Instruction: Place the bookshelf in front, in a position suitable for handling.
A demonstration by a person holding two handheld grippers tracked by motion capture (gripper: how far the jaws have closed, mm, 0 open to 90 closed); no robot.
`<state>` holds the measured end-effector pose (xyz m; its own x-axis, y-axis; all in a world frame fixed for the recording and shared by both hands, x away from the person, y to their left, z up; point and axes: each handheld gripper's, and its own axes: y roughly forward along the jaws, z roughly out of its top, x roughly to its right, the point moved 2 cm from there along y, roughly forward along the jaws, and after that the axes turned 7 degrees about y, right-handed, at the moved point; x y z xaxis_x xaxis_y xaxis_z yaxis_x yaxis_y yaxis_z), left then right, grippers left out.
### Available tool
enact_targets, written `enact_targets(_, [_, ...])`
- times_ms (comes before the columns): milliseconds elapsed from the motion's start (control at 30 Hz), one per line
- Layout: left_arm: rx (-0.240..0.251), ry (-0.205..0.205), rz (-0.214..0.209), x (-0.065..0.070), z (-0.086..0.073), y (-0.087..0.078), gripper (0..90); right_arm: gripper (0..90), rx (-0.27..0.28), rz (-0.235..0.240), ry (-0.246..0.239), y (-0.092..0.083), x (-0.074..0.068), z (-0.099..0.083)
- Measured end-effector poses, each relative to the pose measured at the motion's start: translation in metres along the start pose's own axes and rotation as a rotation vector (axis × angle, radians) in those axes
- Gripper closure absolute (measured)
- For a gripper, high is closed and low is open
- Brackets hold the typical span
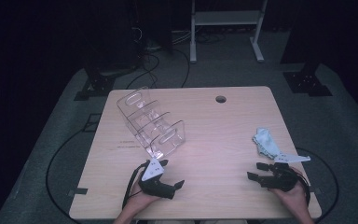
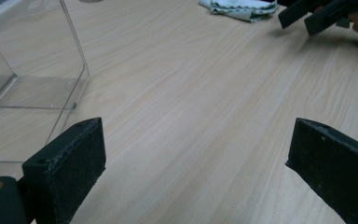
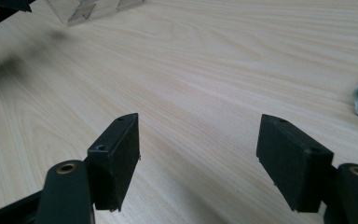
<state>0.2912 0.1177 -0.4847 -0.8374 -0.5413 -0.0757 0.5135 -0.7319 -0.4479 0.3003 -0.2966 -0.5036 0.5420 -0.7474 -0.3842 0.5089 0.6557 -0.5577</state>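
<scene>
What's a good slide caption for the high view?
Open left gripper beside clear organizer, open right gripper near crumpled cloth.

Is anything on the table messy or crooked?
A little. The clear plastic organizer sits slanted across the table rather than square to its edges, and the pale cloth lies crumpled near the right edge. Nothing looks spilled or broken.

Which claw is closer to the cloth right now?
The right claw. The crumpled pale cloth lies just beyond it near the table's right edge, while the left claw sits by the clear acrylic organizer. Both claws are open and empty.
</scene>
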Motion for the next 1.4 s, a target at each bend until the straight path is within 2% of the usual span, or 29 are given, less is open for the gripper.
enact_targets(67, [0.006,-0.019,-0.015,-0.002,0.001,0.0,3.3,29.6,0.001,0.0,-0.002,0.0,0.002,0.0])
enact_targets(267, [0.012,-0.027,-0.03,-0.002,0.004,-0.005,3.2,29.5,0.007,0.005,0.009,-0.001,0.005,0.001])
enact_targets(300, [0.011,-0.008,-0.03,-0.001,0.008,-0.008,3.2,29.5,0.009,0.001,0.005,-0.002,0.006,0.001])
enact_targets(500, [0.025,0.006,-0.043,-0.002,0.022,-0.018,3.2,29.3,0.021,-0.004,0.011,-0.007,0.007,0.003])
enact_targets(767, [0.046,0.05,-0.03,-0.012,0.041,-0.047,3.1,28.9,0.02,-0.002,0.007,-0.006,0.006,0.005])
enact_targets(867, [0.049,0.056,-0.017,-0.017,0.047,-0.057,2.7,28.8,0.019,-0.002,0.007,-0.006,0.005,0.005])
enact_targets(900, [0.048,0.07,-0.002,-0.021,0.051,-0.064,2.6,28.8,0.018,-0.002,0.007,-0.006,0.005,0.005])
enact_targets(1000, [0.057,0.067,0.023,-0.028,0.055,-0.073,2.2,28.8,0.016,0.004,0.011,-0.005,0.002,0.006])
enact_targets(1167, [0.063,0.066,0.05,-0.037,0.057,-0.079,2.1,28.6,0.01,0.009,0.0,-0.002,-0.001,0.006])
enact_targets(1233, [0.062,0.064,0.074,-0.046,0.06,-0.082,2.0,28.5,0.007,0.01,0.0,-0.001,-0.002,0.006])
enact_targets(1400, [0.047,0.06,0.093,-0.06,0.063,-0.081,2.0,28.3,0.003,0.016,0.005,0.0,-0.001,0.006])
